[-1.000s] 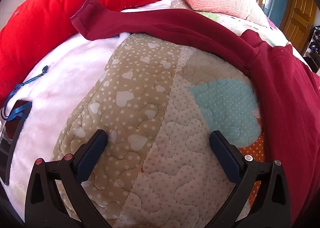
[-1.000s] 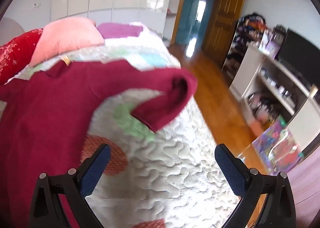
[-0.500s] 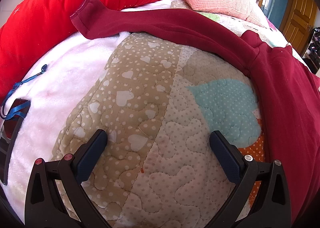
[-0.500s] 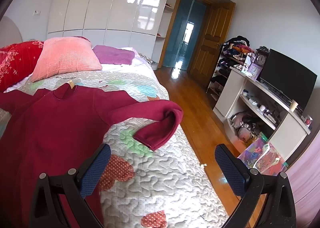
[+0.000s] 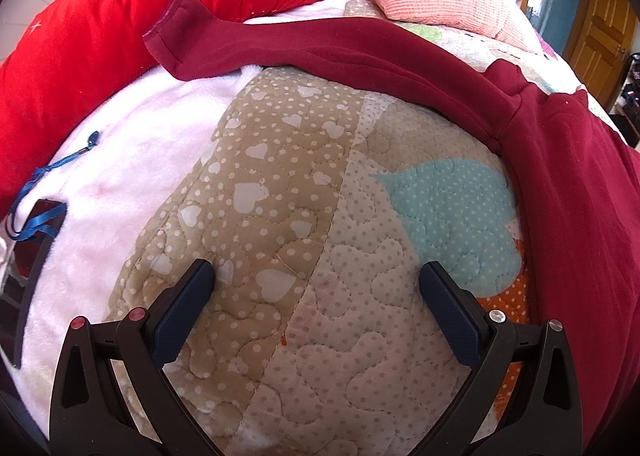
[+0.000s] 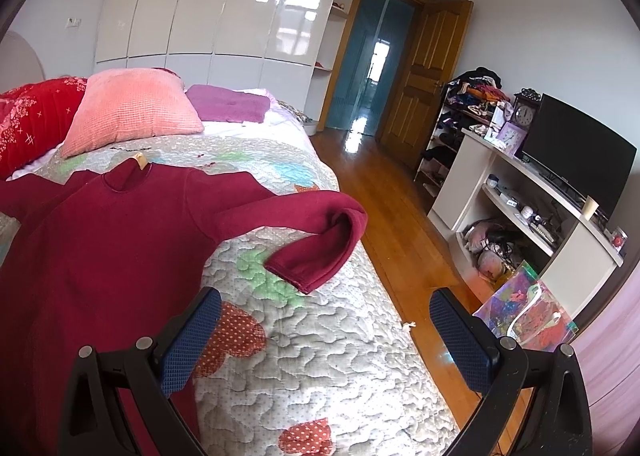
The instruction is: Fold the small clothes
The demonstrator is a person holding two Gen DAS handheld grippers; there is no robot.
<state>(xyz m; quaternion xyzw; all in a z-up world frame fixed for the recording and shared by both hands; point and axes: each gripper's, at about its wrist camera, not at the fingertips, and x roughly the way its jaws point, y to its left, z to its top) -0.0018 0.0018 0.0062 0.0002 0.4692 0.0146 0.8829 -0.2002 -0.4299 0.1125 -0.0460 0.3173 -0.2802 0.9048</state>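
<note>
A dark red long-sleeved top [image 6: 104, 256] lies spread flat on the quilted bed [image 6: 320, 356]. Its right sleeve [image 6: 316, 244] is bent back near the bed's edge. In the left wrist view its other sleeve [image 5: 320, 43] stretches left, with the cuff [image 5: 172, 35] by the red pillow, and the body [image 5: 580, 183] fills the right side. My left gripper [image 5: 316, 276] is open and empty, low over the quilt below that sleeve. My right gripper [image 6: 324, 304] is open and empty, raised above the quilt just in front of the bent sleeve.
A red pillow [image 5: 120, 15] and a pink pillow [image 6: 128, 111] lie at the head of the bed. A white fleece blanket [image 5: 112, 159] with a blue cord [image 5: 44, 183] lies at left. The bed's edge drops to a wooden floor [image 6: 400, 215]; a TV stand [image 6: 540, 215] stands at right.
My right gripper has lifted and pulled back from the quilt, so the whole top and room now show. My left gripper has barely moved.
</note>
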